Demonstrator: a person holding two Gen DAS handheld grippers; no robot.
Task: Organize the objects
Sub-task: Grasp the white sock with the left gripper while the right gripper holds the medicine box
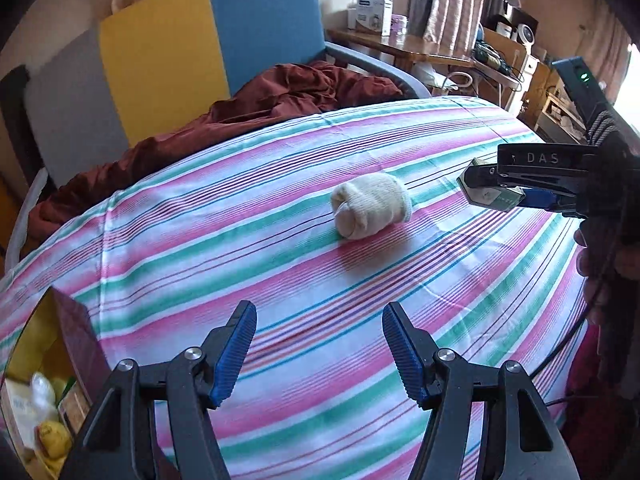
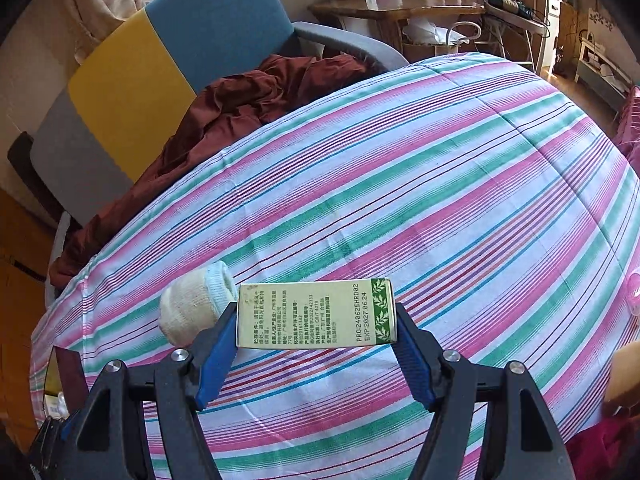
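A cream rolled sock (image 1: 370, 210) lies on the striped bed sheet (image 1: 240, 240), ahead of my left gripper (image 1: 320, 312), which hangs open above the sheet with nothing between its blue pads. My right gripper (image 2: 316, 312) is shut on a small pale green carton (image 2: 316, 314) with printed text, gripped by its two ends and lifted off the bed. In the left wrist view the right gripper (image 1: 492, 188) comes in from the right with the carton (image 1: 486, 197) at its tips, level with the sock. In the right wrist view the sock (image 2: 192, 308) sits just left of the carton.
An open cardboard box (image 1: 44, 400) holding yellow and white items stands at the bed's near-left corner. A crumpled maroon blanket (image 1: 260, 100) lies along the far side, before a blue, yellow and grey chair (image 1: 200, 40). A wooden desk (image 1: 400, 46) with boxes stands behind.
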